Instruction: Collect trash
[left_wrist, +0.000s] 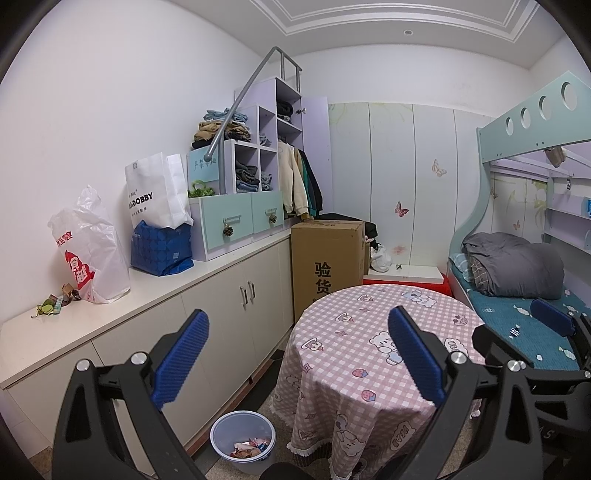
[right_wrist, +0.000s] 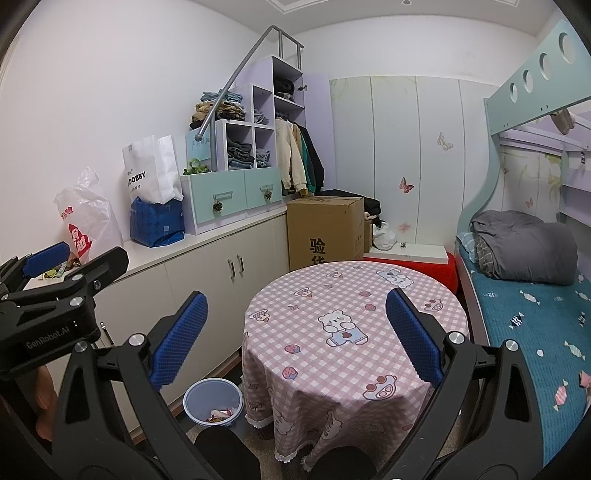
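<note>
A blue-grey waste bin (left_wrist: 242, 445) stands on the floor left of the round table (left_wrist: 373, 354) and holds several crumpled wrappers (left_wrist: 250, 447). It also shows in the right wrist view (right_wrist: 213, 404). More wrappers (left_wrist: 55, 301) lie on the cabinet top at the left, partly hidden by the left gripper in the right wrist view (right_wrist: 55, 271). My left gripper (left_wrist: 299, 356) is open and empty, raised above the table's near edge. My right gripper (right_wrist: 295, 334) is open and empty over the table. Each shows in the other's view.
A long white cabinet (left_wrist: 155, 295) runs along the left wall with plastic bags (left_wrist: 90, 254), a blue bag (left_wrist: 160, 249) and shelves. A cardboard box (left_wrist: 327, 264) stands behind the table. A bunk bed (right_wrist: 532, 314) is on the right.
</note>
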